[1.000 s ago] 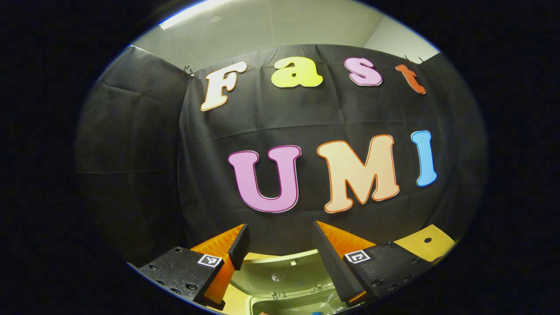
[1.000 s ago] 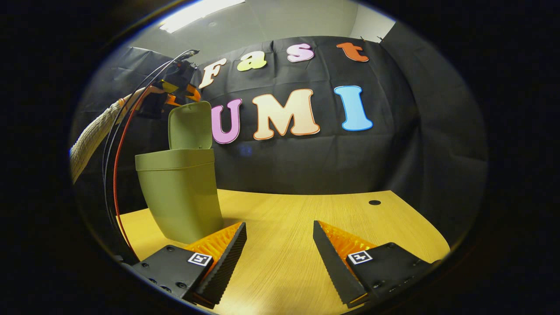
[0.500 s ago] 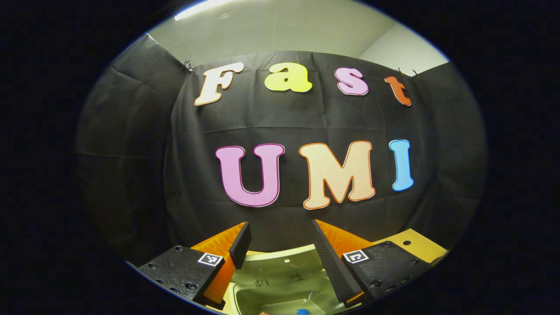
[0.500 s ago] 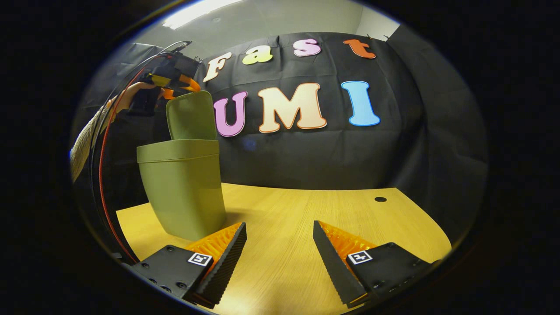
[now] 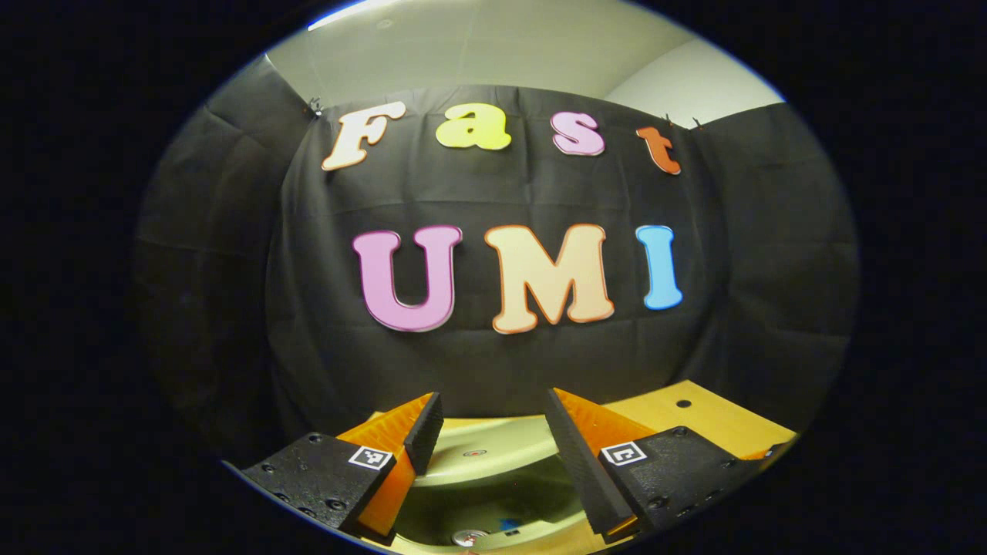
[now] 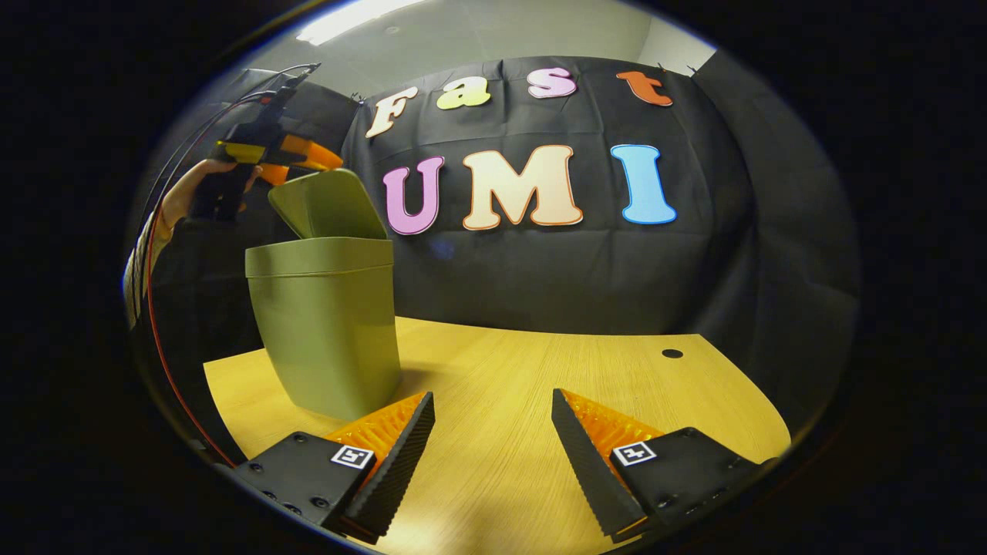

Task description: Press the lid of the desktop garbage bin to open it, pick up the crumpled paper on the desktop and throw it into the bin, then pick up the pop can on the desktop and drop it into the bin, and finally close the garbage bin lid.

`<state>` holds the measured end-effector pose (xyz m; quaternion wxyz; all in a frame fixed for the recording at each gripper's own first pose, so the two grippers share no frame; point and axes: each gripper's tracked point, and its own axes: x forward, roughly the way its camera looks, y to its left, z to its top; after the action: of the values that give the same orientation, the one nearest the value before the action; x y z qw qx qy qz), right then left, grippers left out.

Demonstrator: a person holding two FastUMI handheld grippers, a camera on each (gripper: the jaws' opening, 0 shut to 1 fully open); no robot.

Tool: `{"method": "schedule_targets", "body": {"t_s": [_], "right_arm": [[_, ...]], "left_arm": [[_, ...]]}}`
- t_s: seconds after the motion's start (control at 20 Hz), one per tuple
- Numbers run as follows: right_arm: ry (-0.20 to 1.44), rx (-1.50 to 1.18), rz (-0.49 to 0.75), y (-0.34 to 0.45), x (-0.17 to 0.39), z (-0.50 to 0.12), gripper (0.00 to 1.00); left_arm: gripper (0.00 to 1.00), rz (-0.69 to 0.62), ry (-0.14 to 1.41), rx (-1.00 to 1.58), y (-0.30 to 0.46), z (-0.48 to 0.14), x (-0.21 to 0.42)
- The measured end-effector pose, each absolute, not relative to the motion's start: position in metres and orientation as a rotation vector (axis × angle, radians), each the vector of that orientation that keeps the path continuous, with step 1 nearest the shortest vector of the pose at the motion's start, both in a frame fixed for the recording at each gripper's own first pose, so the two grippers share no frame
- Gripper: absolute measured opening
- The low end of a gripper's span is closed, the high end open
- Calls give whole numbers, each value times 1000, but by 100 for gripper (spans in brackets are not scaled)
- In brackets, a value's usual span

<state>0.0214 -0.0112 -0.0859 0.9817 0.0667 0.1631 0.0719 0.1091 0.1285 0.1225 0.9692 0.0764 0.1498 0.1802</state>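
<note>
The green bin [image 6: 328, 324] stands at the left of the wooden table [image 6: 540, 385] in the right gripper view. Its lid [image 6: 328, 204] is half raised and leans forward over the opening. A hand [image 6: 185, 196] holds my left gripper [image 6: 304, 158] just above the lid's top edge, seemingly touching it. In the left gripper view, my left gripper [image 5: 492, 401] is open, with the lid [image 5: 486, 451] below and between its fingers. Under the lid, inside the bin [image 5: 463, 512], lies a round metal can top [image 5: 469, 537]. My right gripper [image 6: 492, 401] hangs open low over the table.
The table [image 5: 694, 420] runs to the right of the bin, with a small round hole [image 6: 672, 354] near its far right corner. The black cloth wall closes the back and both sides. Cables [image 6: 158, 254] trail from the left gripper down past the bin.
The lid has tipped from upright to leaning forward over the bin. My left gripper moved forward over its top edge. The right gripper has barely moved.
</note>
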Motion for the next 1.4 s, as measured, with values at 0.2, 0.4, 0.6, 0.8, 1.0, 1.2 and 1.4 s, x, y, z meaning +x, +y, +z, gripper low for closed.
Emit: {"method": "schedule_targets", "body": {"t_s": [0.2, 0.4, 0.6, 0.8, 1.0, 1.2, 1.4], "right_arm": [[325, 137, 143, -14, 21, -83, 96], [328, 143, 145, -13, 22, -85, 96], [352, 128, 146, -14, 22, -94, 96], [361, 143, 156, -10, 23, -96, 96], [373, 132, 159, -8, 24, -100, 96], [373, 152, 173, -4, 24, -100, 96], [389, 155, 181, 0, 24, -107, 96]], "left_arm": [[83, 339, 335, 152, 120, 92, 98], [83, 328, 363, 111, 119, 67, 88], [85, 324, 347, 90, 123, 63, 82], [86, 331, 327, 129, 124, 59, 79], [87, 364, 297, 156, 129, 59, 77], [94, 421, 236, 191, 138, 62, 73], [98, 450, 178, 193, 140, 63, 70]]}}
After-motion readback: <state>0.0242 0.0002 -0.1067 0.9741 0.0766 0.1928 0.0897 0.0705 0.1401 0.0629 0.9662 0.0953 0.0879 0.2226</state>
